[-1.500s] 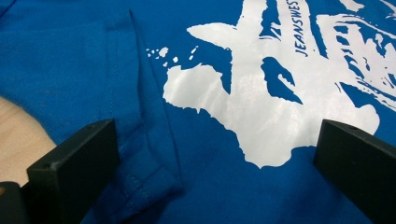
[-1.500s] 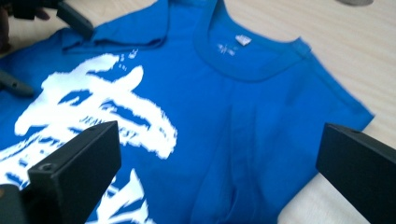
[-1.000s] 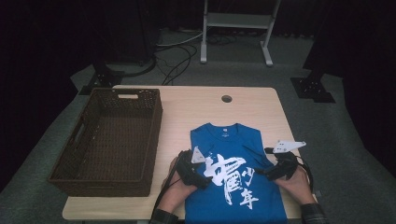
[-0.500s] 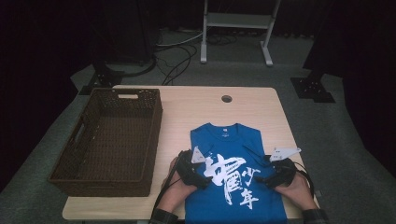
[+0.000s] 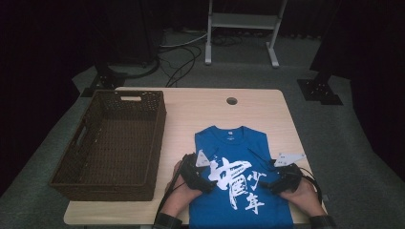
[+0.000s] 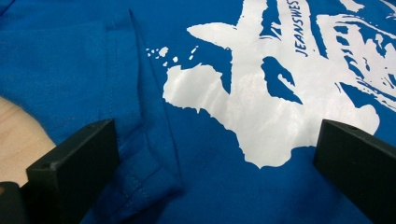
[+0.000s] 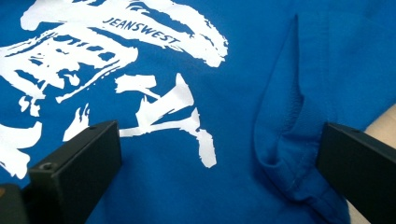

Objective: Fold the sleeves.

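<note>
Both pairs of jaws stand wide apart, nothing clamped between them. The left gripper hovers low over the left side of the blue T-shirt; in the left gripper view its jaws straddle a tucked-in sleeve fold and part of the white print. The right gripper mirrors it on the shirt's right side, jaws either side of the other sleeve fold in the right gripper view. Hard to say whether the jaw tips touch the cloth or sit just above it.

The shirt lies flat, print up, collar toward the far edge, on the right half of the table, hem running off the near edge between the person's hands. Sleeves look already folded inward, so the sides are straight.

Left hand and right hand come in from the near edge. A brown wicker basket sits on the left half of the table, just beside the shirt, with nothing in it.

Judged step: folding the shirt, sides done, grippers lining up for the next grab. Next move likely calls for closing each pair of jaws on the cloth at the side edges, both layers caught, then lifting evenly to fold lengthwise without pulling the sleeve tucks loose. Basket is probably where it ends up.
</note>
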The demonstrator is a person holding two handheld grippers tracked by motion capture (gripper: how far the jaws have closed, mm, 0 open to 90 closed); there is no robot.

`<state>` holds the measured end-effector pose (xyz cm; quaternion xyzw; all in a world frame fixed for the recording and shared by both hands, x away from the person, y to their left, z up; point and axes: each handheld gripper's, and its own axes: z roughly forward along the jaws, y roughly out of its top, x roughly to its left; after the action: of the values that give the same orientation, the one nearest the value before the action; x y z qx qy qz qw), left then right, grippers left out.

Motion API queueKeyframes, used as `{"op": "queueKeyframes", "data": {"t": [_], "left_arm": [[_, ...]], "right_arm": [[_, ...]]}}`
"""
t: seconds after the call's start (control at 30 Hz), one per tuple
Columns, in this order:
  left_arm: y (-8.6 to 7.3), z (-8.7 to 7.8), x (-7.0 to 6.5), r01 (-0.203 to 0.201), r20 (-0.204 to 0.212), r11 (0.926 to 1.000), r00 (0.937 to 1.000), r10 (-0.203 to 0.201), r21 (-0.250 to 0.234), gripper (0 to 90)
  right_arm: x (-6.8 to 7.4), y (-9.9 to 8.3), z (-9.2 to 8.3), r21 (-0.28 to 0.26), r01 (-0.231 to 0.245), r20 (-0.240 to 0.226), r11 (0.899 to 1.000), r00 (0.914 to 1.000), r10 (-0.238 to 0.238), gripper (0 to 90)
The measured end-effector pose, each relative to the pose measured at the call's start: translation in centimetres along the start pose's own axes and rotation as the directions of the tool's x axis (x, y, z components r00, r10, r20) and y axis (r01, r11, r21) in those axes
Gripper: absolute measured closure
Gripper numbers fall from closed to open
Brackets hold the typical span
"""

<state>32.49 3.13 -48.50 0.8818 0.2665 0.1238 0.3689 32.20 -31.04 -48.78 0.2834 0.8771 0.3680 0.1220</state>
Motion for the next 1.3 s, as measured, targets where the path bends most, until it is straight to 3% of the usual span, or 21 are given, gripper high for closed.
{"op": "queueKeyframes", "data": {"t": [1.3], "left_arm": [[-0.8, -0.9, -2.7, -0.021, 0.019, 0.9998, 0.9996, 0.021, 0.003, 0.0]], "right_arm": [[2.4, -1.7, -1.7, -0.003, -0.009, 0.004, 1.0, 1.0, 0.009, 0.0]]}}
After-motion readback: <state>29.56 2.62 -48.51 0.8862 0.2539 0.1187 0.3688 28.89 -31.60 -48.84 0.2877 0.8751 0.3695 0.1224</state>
